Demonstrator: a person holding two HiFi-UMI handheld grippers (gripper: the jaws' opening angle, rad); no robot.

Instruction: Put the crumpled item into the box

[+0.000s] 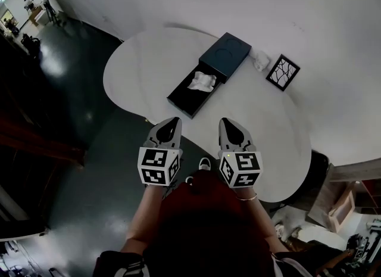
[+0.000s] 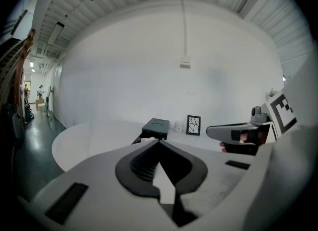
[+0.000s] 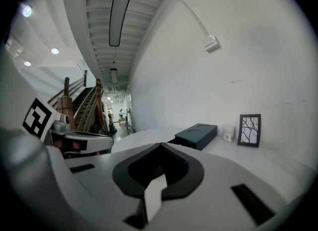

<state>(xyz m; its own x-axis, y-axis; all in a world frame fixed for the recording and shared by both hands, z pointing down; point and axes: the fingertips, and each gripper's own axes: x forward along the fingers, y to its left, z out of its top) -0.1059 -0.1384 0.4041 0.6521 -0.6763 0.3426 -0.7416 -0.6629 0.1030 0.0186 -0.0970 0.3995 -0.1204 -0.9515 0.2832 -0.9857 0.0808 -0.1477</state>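
Observation:
A dark box (image 1: 225, 55) lies on the white table (image 1: 137, 67), and its drawer (image 1: 181, 98) is pulled out toward me. The white crumpled item (image 1: 202, 81) lies inside the drawer. My left gripper (image 1: 172, 120) and right gripper (image 1: 226, 121) hover side by side over the table's near edge, short of the drawer. Both point at the box, and both are shut with nothing between the jaws. In the left gripper view the left gripper (image 2: 159, 140) aims at the box (image 2: 155, 126). In the right gripper view the box (image 3: 196, 134) sits beyond the right gripper (image 3: 160, 144).
A small white cup (image 1: 260, 61) and a framed picture (image 1: 282, 72) stand to the right of the box, near the wall. The table's curved edge drops to a dark floor (image 1: 77, 103) on the left. A person's knees and shoes show below the grippers.

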